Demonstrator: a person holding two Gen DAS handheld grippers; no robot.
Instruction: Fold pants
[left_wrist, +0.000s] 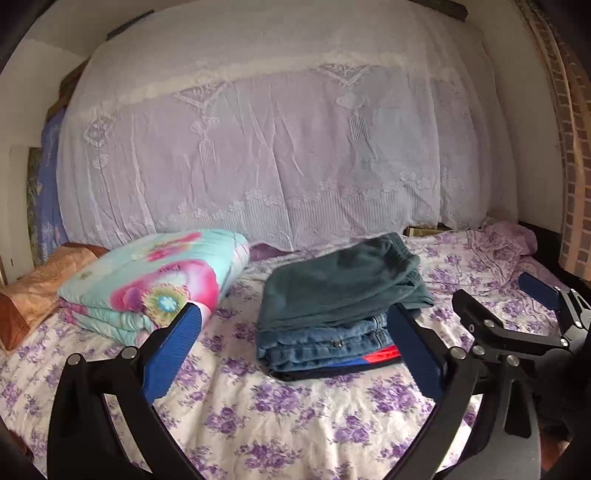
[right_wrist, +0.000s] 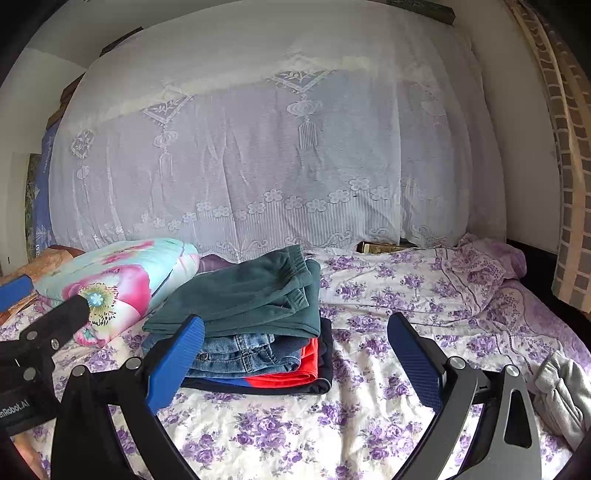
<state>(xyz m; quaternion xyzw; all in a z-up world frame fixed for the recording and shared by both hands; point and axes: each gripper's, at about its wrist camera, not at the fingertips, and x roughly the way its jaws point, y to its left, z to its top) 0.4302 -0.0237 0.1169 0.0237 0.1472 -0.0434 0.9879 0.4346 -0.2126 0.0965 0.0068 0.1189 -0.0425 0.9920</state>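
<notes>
Teal pants (right_wrist: 251, 295) lie folded atop a stack of jeans (right_wrist: 240, 356) and a red garment (right_wrist: 295, 369) on the floral bedsheet (right_wrist: 295, 424), so this pair looks finished. A crumpled grey garment (right_wrist: 565, 391) at the right edge probably remains. The left gripper (left_wrist: 295, 354) and right gripper (right_wrist: 295, 358) both hover spread wide, holding nothing.

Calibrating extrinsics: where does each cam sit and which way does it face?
Left wrist: on the left gripper, facing across the purple-flowered bedsheet at the folded clothes stack topped by teal pants; the right gripper shows at right.
Right wrist: on the right gripper, same heading, stack left of centre; a left-gripper finger shows at left.
Shared: stack, floral folded quilt, white lace curtain.
</notes>
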